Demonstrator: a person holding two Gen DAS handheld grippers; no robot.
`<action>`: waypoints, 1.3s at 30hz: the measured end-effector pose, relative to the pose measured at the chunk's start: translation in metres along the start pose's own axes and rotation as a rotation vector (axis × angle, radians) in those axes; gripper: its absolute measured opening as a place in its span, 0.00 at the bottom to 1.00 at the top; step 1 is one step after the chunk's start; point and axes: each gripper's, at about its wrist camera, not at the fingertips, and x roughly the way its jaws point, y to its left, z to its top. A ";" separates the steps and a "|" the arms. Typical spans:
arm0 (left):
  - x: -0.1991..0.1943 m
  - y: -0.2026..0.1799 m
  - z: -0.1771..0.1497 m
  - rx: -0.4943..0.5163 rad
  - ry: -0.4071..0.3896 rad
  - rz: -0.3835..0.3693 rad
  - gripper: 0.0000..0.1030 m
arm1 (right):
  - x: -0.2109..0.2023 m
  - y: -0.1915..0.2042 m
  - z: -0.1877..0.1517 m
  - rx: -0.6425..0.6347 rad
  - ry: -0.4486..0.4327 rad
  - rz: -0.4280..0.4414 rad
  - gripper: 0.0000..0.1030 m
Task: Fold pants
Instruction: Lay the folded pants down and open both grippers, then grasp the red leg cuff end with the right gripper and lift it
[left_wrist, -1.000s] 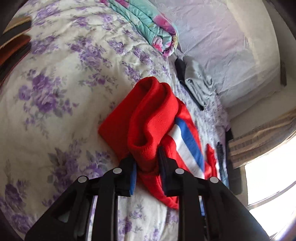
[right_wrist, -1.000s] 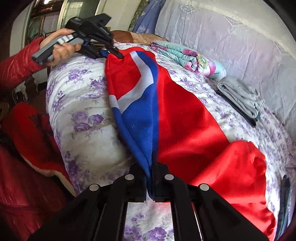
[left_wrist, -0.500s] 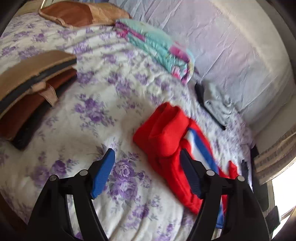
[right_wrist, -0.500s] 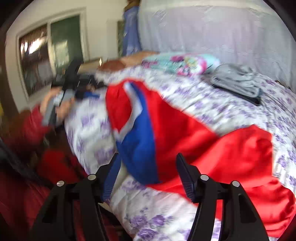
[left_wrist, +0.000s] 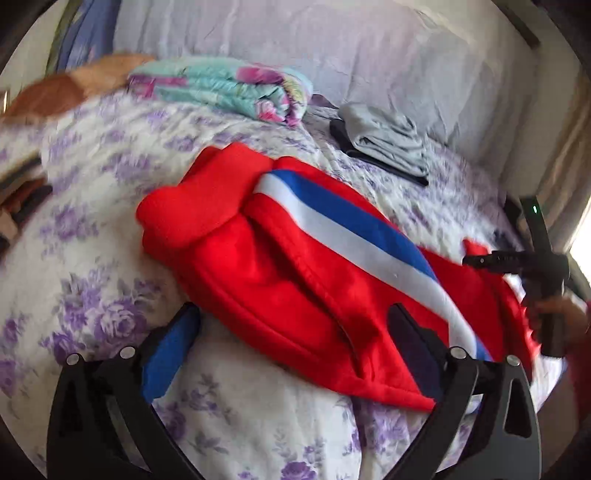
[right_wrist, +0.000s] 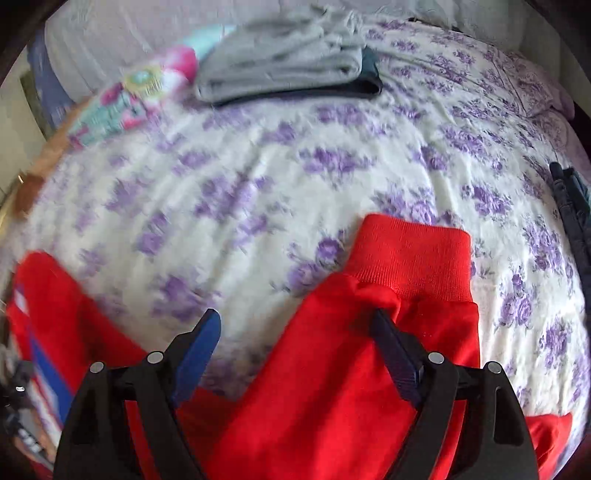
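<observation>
The red pants (left_wrist: 280, 266) with a white and blue side stripe lie on the flowered bed. In the left wrist view my left gripper (left_wrist: 291, 332) is open and empty, its jaws spread above the near edge of the pants. The right gripper (left_wrist: 480, 260) shows at the right of that view, held in a hand. In the right wrist view my right gripper (right_wrist: 295, 339) is open and empty over a red leg with its ribbed cuff (right_wrist: 410, 254). Another red part with the stripe (right_wrist: 40, 314) lies at the left.
A folded grey garment on a dark one (left_wrist: 388, 140) (right_wrist: 284, 59) and a rolled teal floral blanket (left_wrist: 229, 88) lie at the back of the bed. Brown items (left_wrist: 22, 192) sit at the left. Dark clothing (right_wrist: 570, 206) lies at the right edge.
Both grippers let go of the pants and opened wide. The left one drew back from the red fabric. The right one swung from the striped part toward the cuffed leg end.
</observation>
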 end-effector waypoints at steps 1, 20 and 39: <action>0.002 -0.002 -0.001 0.017 0.008 0.014 0.95 | -0.004 0.001 -0.005 -0.023 -0.021 -0.020 0.73; 0.003 0.004 0.001 -0.013 0.005 0.009 0.95 | -0.154 -0.221 -0.259 0.681 -0.489 0.220 0.12; 0.002 0.003 0.000 -0.027 -0.005 -0.001 0.95 | 0.002 -0.008 -0.016 0.040 -0.003 -0.018 0.91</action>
